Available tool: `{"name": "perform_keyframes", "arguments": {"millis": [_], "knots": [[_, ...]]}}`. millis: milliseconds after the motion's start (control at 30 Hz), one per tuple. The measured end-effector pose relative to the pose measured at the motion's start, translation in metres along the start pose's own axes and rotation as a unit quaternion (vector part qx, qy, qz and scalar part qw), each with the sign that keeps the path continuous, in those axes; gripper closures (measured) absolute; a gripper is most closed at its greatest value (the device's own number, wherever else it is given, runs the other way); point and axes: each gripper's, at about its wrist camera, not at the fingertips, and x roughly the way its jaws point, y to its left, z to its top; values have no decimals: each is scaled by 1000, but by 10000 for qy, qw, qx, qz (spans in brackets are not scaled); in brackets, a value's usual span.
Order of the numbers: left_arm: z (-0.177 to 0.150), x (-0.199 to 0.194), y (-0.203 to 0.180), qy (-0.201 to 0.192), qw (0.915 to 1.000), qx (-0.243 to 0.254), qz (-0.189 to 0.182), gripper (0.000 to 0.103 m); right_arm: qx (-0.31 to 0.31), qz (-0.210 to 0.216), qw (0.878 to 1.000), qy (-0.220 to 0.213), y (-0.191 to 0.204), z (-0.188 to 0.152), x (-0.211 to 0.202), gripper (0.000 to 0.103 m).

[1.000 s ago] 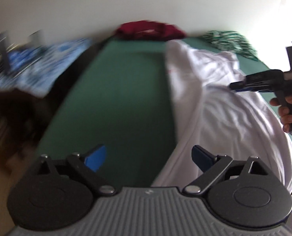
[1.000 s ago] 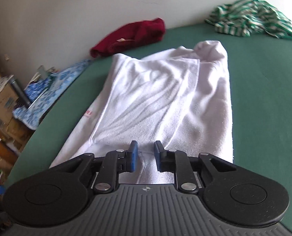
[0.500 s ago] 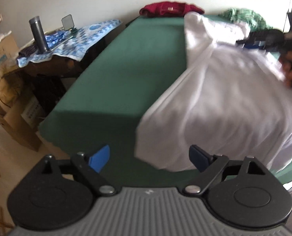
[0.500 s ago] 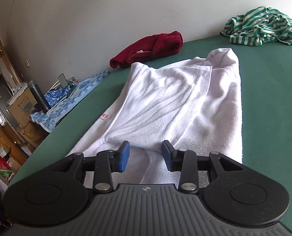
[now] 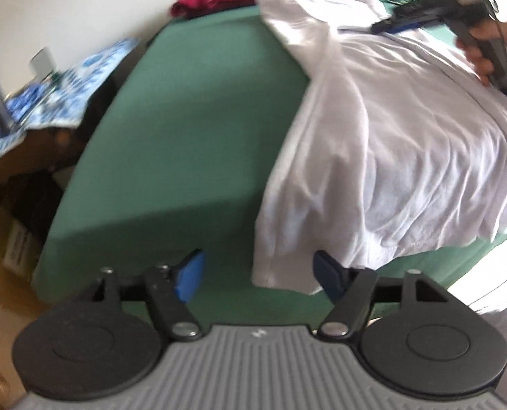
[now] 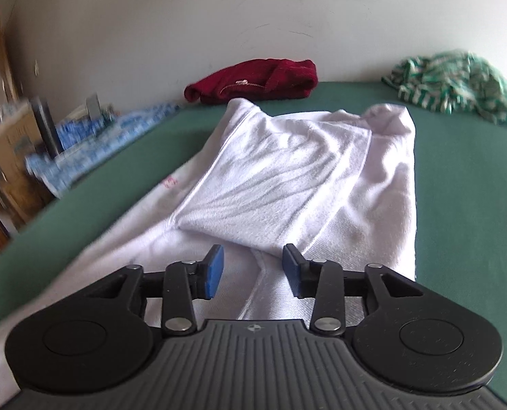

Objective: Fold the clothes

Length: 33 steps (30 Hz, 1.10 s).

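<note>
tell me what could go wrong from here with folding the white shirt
1. The white shirt hangs over the near edge of the green table; a careless pull might drag it off.
2. Both the left gripper and the right gripper are open and hold nothing, so the folded-in flap is free to slip open when the next fold starts.
3. The shirt is wrinkled; folding now may set uneven creases.

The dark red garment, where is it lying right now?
In the right wrist view the dark red garment lies bunched at the green table's far edge against the wall, just beyond the white shirt.
</note>
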Motion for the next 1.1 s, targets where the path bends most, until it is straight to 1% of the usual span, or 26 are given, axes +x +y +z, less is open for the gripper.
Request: {"name": "perform_keyframes", "arguments": {"millis": [33, 67, 133, 200, 233, 267, 333, 367, 467, 567, 667, 800, 900, 933, 1000, 1033, 1100], "knots": [[0, 4, 1, -1, 10000, 81, -34, 35, -132, -59, 9999, 22, 4, 0, 1, 52], [0, 7, 1, 26, 9999, 130, -58, 43, -236, -117, 9996, 43, 7, 0, 2, 51], [-2, 11, -1, 72, 9997, 229, -79, 45, -420, -269, 9987, 73, 13, -1, 3, 50], [-8, 12, -5, 66, 9991, 413, -51, 66, -555, -411, 9976, 97, 17, -1, 5, 48], [-9, 13, -5, 85, 9991, 415, -68, 68, -525, -461, 9975, 96, 17, -1, 5, 45], [-9, 13, -5, 85, 9994, 327, -113, 70, -495, -511, 9974, 95, 16, -1, 5, 40], [-8, 12, -6, 39, 9997, 135, -222, 72, -435, -610, 9971, 93, 15, -1, 6, 37], [-8, 11, -7, -5, 9997, 114, -226, 77, -405, -659, 9970, 92, 15, -1, 6, 37], [-7, 9, -10, -104, 9997, 118, -164, 102, -441, -772, 9960, 106, 18, -2, 7, 35], [-8, 4, -11, -176, 9997, 140, -55, 102, -433, -811, 9957, 111, 19, -2, 7, 32], [-13, -7, -10, -212, 9996, 63, 199, 102, -358, -810, 9960, 119, 18, -1, 7, 30], [-12, -34, -15, -434, 9980, -195, 415, 102, 319, -459, 9983, 164, 8, 7, 3, 28], [-3, -57, -23, -674, 9959, -445, 406, 102, 826, -194, 9962, 197, 0, 13, 0, 29], [0, -64, -25, -740, 9951, -542, 372, 102, 994, -106, 9948, 208, -2, 15, -2, 34], [6, -73, -32, -816, 9940, -607, 403, 102, 1428, 127, 9893, 254, -8, 19, -2, 36], [9, -76, -36, -825, 9938, -578, 468, 102, 1774, 340, 9830, 333, -11, 22, 2, 36], [14, -81, -45, -790, 9939, -524, 556, 102, 2258, 712, 9702, 512, -15, 26, 15, 42]]}}
